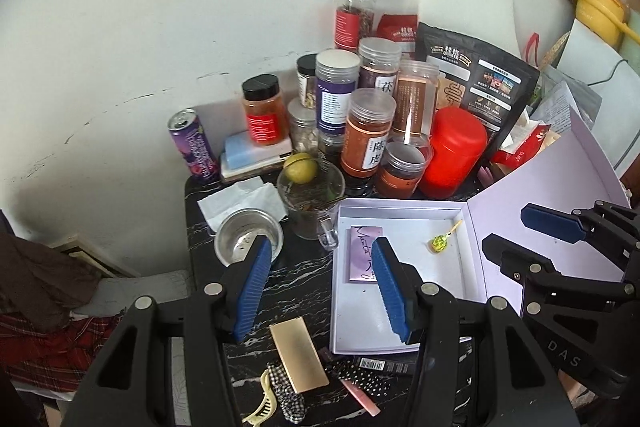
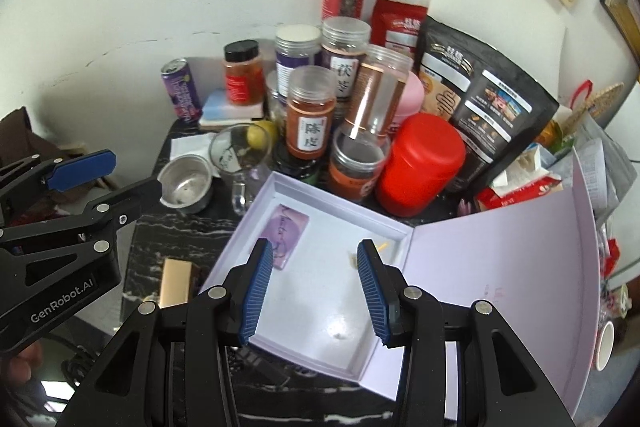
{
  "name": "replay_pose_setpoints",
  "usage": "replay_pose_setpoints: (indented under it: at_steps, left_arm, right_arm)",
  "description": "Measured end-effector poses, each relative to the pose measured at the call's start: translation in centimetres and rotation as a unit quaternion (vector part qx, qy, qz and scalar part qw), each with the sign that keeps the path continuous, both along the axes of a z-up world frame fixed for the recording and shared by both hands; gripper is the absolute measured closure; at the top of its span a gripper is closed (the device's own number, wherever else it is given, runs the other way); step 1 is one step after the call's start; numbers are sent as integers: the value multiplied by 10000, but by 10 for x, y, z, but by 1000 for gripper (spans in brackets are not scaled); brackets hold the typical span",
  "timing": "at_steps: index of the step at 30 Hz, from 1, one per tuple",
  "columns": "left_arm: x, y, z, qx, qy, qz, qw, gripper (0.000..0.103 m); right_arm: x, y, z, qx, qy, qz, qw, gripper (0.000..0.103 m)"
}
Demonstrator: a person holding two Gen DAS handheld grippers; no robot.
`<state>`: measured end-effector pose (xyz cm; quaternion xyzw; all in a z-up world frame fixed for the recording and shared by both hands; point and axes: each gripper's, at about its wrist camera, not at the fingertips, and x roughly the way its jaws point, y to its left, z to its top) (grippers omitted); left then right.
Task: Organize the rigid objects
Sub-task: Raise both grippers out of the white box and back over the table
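Note:
An open pale lilac box [image 1: 404,327] [image 2: 320,307] lies on the black marble table, lid [image 2: 500,287] folded out to the right. Inside lie a purple card packet [image 1: 362,255] [image 2: 289,233] and a green-wrapped lollipop [image 1: 440,241]. A gold flat case [image 1: 298,357] [image 2: 175,283], a yellow hair claw [image 1: 262,401], a checkered scrunchie [image 1: 286,391], a pink tube [image 1: 360,391] and a black barcode box [image 1: 384,365] lie in front of the box. My left gripper [image 1: 318,287] is open and empty above the table's front. My right gripper [image 2: 316,291] is open and empty above the box.
Several spice jars [image 1: 368,131], a red canister [image 1: 454,151], a black pouch [image 1: 476,79], a purple can [image 1: 194,147], a glass mug with a lime [image 1: 312,195] and a steel cup [image 1: 248,235] crowd the back. Clothes [image 1: 44,307] lie left of the table.

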<state>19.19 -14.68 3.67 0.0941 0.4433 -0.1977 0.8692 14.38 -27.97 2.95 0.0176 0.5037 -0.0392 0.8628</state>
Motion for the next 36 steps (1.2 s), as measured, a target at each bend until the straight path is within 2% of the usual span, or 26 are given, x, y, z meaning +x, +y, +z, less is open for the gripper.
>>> replay_pose_setpoints:
  at_steps: [10,13,17,33,35,36]
  left_arm:
    - [-28,38,16,-88,-160,295,9994,51]
    - [-37,48,17,-68,-192,362,9991,51]
    - [-49,60,18,-15,-253,490,9985,51]
    - [-84,98,8,-34,-49,866,9962,51]
    - [-87,102,5,-72,13,859,9963,49]
    - [-89,103,3,-78,44,869,9962,38]
  right_arm:
    - [-22,36,19,2,-173,387,9991,59]
    - [-30,45,21,33,-191,459,9988,55]
    - [-39,55,21,62,-190,554,9983,55]
    - [-73,82,14,208,-198,783,9965,50]
    - [-77,84,13,244,-184,790,9964,50]
    - [-78,85,12,265,-175,798,9963,49]
